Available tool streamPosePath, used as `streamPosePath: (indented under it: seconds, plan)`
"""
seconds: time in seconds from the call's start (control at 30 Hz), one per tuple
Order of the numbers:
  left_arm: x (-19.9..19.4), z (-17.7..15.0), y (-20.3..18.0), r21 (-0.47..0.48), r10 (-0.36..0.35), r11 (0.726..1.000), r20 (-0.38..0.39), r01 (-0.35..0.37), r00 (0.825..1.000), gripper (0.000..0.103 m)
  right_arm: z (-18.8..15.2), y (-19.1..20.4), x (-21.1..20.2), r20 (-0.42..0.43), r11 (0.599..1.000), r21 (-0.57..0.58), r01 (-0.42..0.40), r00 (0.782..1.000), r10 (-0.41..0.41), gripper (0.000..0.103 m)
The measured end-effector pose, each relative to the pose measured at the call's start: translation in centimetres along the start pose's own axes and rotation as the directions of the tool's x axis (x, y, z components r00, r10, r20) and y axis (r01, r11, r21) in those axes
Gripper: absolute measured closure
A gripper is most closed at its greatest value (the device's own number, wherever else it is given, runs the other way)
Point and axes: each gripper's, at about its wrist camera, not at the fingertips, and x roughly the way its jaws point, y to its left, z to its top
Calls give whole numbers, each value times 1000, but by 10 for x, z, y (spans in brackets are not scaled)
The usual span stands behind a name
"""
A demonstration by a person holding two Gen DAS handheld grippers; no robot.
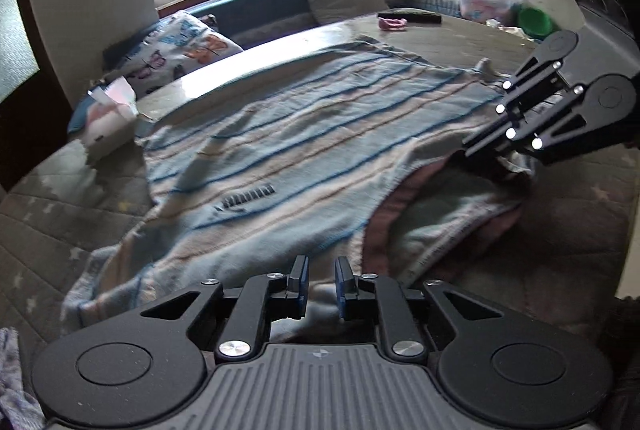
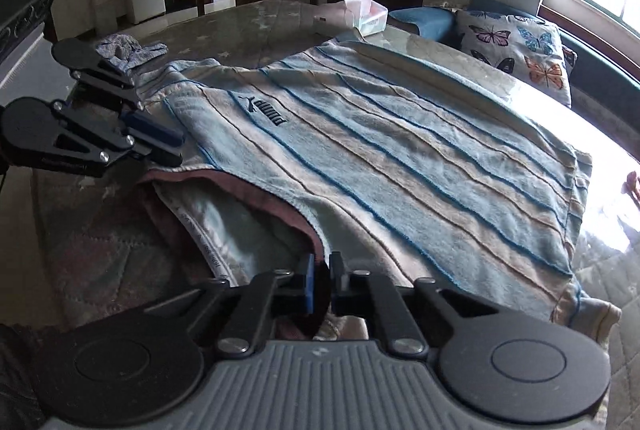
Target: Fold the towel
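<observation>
A blue, white and tan striped towel (image 1: 280, 133) (image 2: 400, 149) lies on a quilted table, its top layer doubled over a lower layer with a maroon border. My left gripper (image 1: 323, 270) sits at the near edge of the top layer with fabric between its blue pads, and it looks shut on the towel. In the right wrist view the left gripper (image 2: 178, 149) is at the towel's left corner. My right gripper (image 2: 322, 266) is shut on the maroon-edged hem. In the left wrist view the right gripper (image 1: 466, 149) pinches the far right corner. The hem sags between the two grippers.
A tissue box (image 1: 112, 125) (image 2: 370, 15) stands just beyond the towel. A butterfly pillow (image 1: 176, 49) (image 2: 516, 45) lies on the bench by the window. A crumpled small cloth (image 2: 128, 49) lies behind the left gripper. A pink item (image 1: 392, 25) lies at the table's far end.
</observation>
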Motion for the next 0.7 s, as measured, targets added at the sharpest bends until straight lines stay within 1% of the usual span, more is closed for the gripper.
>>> streamPosePath:
  seconds: [0.1,0.2,0.27,0.33,0.4,0.5,0.57,0.6,0.7]
  plan:
    - [-6,-4,-2,14,-63,998,-16,64,998,88,-1,5,-15,18,999,-47,0,1000,1,98]
    - [-8,-8,-10,53,-95,994,-38,97,995,88,-8,9,-8,-30,998,-53,-18,999,17,98]
    - [-15,-3,-8,67,-104,992,-25,106,994,88,-12,11,-6,-50,998,-60,-31,998,28,98]
    - [-23,2,-6,78,-112,991,-8,112,994,87,-13,10,-12,-52,997,-48,-66,997,63,97]
    - [-30,9,-3,85,-111,990,20,108,994,87,-11,7,-22,-29,996,-37,-78,997,77,94]
    - [-24,21,-1,52,-104,994,59,101,993,87,-12,6,-27,-14,998,-28,-51,999,51,93]
    - [-18,29,1,28,-99,995,84,97,992,87,-16,10,-23,-32,998,-38,-42,999,40,93]
    - [-13,31,-2,19,-98,995,86,96,991,87,-19,13,-22,-40,998,-45,-47,998,46,93]
    - [4,35,-16,35,-129,991,81,127,988,87,-27,21,-22,-65,996,-68,-65,996,60,91]
